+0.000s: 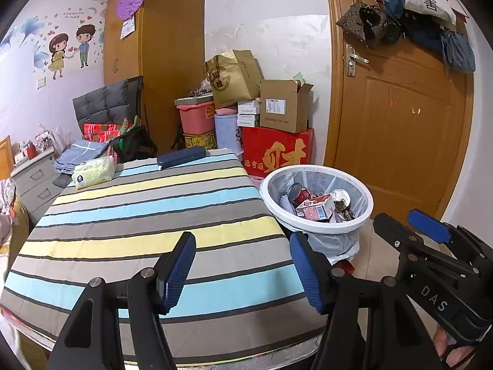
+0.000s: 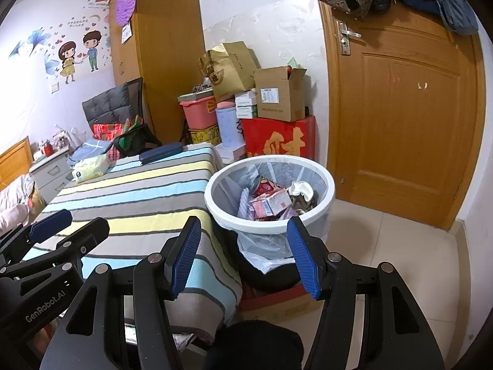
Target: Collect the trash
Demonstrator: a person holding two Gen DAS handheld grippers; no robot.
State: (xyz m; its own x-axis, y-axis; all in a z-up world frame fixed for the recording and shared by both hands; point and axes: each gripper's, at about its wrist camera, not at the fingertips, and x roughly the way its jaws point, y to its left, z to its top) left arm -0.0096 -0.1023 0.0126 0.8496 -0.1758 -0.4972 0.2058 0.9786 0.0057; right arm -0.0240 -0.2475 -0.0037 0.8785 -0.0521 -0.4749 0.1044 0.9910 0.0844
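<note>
Left wrist view had the white trash bin (image 1: 317, 203) standing upright on the floor just off the far right corner of your striped table (image 1: 148, 215), lined with a clear bag and holding a red can (image 1: 300, 192), a pink carton (image 1: 317, 209) lying on its side and crumpled wrappers. Your left gripper (image 1: 243, 273) hung tilted down over the table's near edge, jaws apart and empty. Your right gripper (image 2: 243, 257) pointed down toward the bin, jaws also spread, nothing between them.
</note>
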